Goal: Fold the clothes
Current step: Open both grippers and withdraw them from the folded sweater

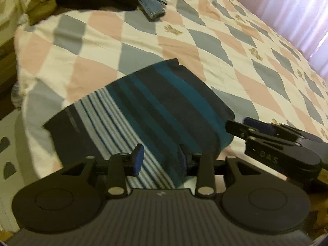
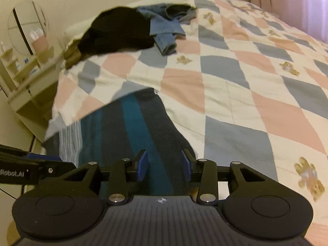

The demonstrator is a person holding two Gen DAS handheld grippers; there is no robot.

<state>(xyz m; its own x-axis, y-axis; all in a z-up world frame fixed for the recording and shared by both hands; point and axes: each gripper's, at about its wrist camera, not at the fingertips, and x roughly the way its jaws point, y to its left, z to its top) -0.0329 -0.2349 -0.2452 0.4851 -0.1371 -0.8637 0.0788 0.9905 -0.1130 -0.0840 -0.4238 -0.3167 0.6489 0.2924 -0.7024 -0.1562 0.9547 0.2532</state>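
Both tongs hang over the near edge of the bed, jaws parted and empty, nothing pinched between the blue pads. The left gripper (image 1: 161, 160) sits above the near hem of the folded striped shirt (image 1: 143, 110), with pale stripes showing through the gap. The right gripper (image 2: 165, 165) hovers over the shirt's dark right end, its tip just beside the left one's frame.

The shirt lies flat on the checked quilt (image 1: 225, 47), directly ahead of and below both tongs, long axis running left to right. Neither hand is clearly nearer. Farther up the bed waits an unfolded heap: a black garment (image 2: 116, 30) and jeans (image 2: 164, 28), well apart from the shirt.
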